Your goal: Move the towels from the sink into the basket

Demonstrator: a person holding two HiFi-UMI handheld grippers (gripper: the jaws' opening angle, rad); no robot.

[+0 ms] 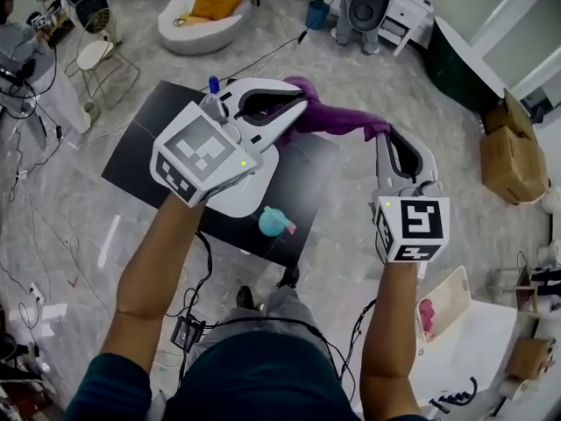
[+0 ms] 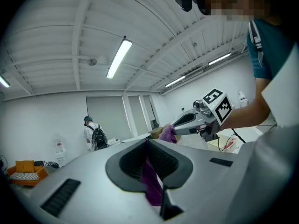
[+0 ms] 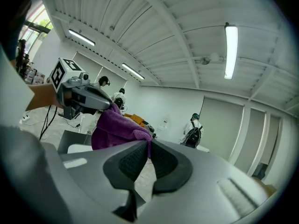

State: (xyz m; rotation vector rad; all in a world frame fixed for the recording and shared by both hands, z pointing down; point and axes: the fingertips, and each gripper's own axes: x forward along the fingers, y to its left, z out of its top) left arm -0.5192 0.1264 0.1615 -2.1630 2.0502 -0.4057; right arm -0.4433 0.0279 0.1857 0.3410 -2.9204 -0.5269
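Note:
A purple towel [image 1: 337, 119] hangs in the air, stretched between my two grippers above the black table [image 1: 140, 160]. My left gripper [image 1: 296, 105] is shut on the towel's left end, and purple cloth [image 2: 152, 183] shows pinched between its pads. My right gripper [image 1: 382, 135] is shut on the right end, with the towel [image 3: 114, 127] bunched just past its jaws. A white sink [image 1: 238, 202] lies on the table, partly hidden under the left gripper. Beside it sits a turquoise thing [image 1: 275, 222]. At the lower right a pale bin [image 1: 451, 298] holds something pink.
Cardboard boxes [image 1: 508, 156] stand at the right. A white round seat [image 1: 202, 16] and a chair [image 1: 92, 55] are at the back left. Cables trail over the floor round the table. A person with a backpack [image 2: 93, 134] stands far off.

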